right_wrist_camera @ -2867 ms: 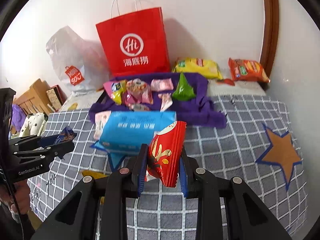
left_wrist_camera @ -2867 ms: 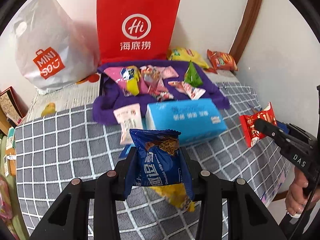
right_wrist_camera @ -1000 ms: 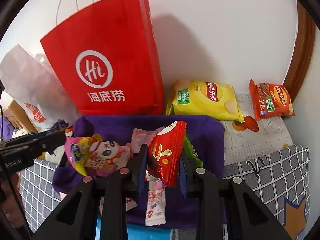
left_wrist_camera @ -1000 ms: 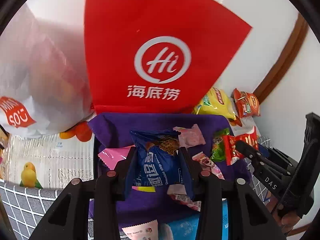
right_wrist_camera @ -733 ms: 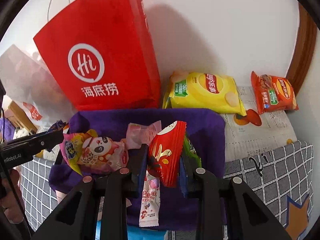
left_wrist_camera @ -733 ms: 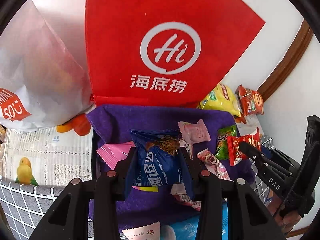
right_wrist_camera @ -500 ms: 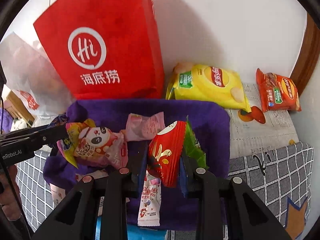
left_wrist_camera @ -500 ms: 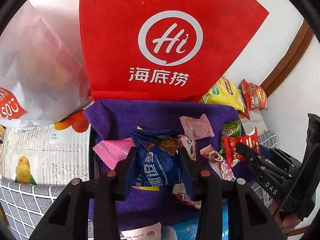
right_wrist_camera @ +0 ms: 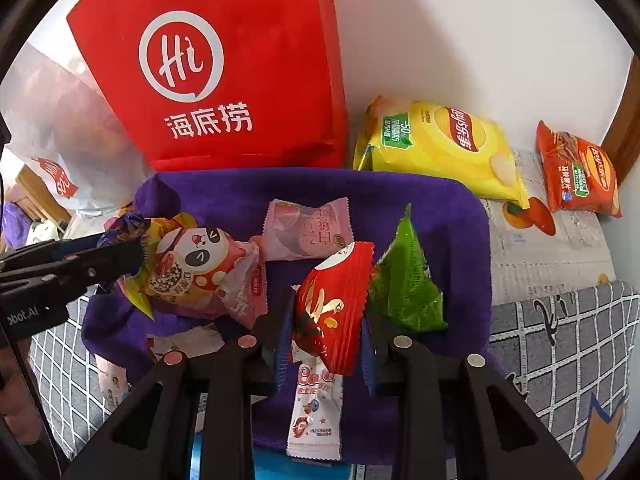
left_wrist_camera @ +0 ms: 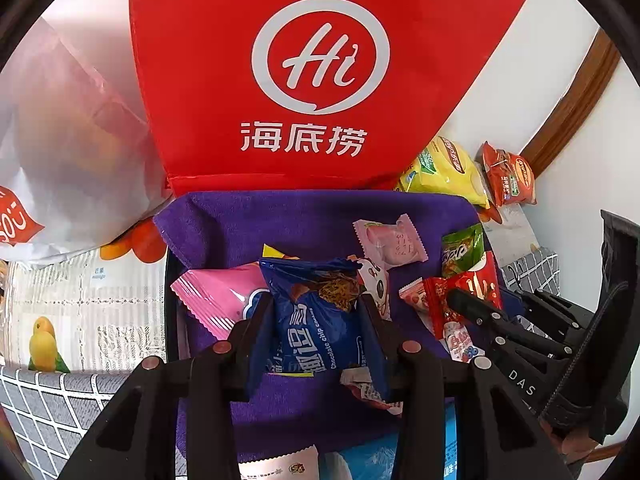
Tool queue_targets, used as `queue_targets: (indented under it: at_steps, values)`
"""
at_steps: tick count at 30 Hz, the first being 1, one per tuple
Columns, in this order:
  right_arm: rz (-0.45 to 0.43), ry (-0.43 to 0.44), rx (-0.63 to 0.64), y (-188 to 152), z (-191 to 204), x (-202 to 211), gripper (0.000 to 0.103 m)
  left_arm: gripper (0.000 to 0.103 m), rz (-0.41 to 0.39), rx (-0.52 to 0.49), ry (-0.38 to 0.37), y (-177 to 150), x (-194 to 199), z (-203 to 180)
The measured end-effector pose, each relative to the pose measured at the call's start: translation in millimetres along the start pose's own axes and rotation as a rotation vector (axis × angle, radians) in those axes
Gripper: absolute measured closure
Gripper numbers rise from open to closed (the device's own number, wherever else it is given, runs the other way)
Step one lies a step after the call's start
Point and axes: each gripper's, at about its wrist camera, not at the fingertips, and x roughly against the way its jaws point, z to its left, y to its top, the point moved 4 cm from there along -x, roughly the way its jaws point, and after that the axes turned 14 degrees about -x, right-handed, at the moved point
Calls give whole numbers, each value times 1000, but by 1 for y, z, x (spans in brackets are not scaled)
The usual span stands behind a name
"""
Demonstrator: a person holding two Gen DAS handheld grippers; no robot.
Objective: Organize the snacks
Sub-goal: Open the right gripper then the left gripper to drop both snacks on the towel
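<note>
Two claws are seen, each clenched on one snack packet. The left gripper (left_wrist_camera: 318, 322) is narrowed onto a glossy blue foil cookie packet (left_wrist_camera: 316, 316), which is pinched upright between both pads; the right gripper (right_wrist_camera: 325, 334) is narrowed likewise onto a crinkled red foil snack packet (right_wrist_camera: 334, 308), held upright with its serrated edges above and below the pads. Directly beneath and ahead of both claws a purple cloth-lined tray (right_wrist_camera: 448, 208) is spread, so both held packets hang over its interior. Just right of the right claw one green triangular foil packet (right_wrist_camera: 404, 284) stands in the tray, close beside the red packet. Just ahead of that claw lies one pale pink square sweet wrapper (right_wrist_camera: 306, 226), and to its left one plump panda-printed snack bag (right_wrist_camera: 192, 268), next to the left claw's tip. Under the right claw one white stick-shaped candy wrapper (right_wrist_camera: 316, 408) lies flat. Left of the left claw one bright pink flat packet (left_wrist_camera: 218, 300) lies on the tray cloth. Beyond the tray, ahead of both claws, one tall red paper shopping bag (right_wrist_camera: 224, 64) stands upright against the wall. Further right of the right claw, outside the tray, one yellow crisp bag (right_wrist_camera: 440, 144) and one orange crisp bag (right_wrist_camera: 576, 168) are laid. Far left of it one white plastic carrier bag (left_wrist_camera: 68, 140) is slumped beside the red bag.
</note>
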Motion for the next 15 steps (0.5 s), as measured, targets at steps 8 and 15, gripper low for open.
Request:
queue_targets:
  at_steps: [8, 15]
  values:
    - [-41, -25, 31, 2, 1, 12, 48, 63, -27, -11, -43, 3, 4, -8]
    - [-107, -33, 37, 6, 0, 37, 36, 62, -36, -14, -43, 3, 10, -9]
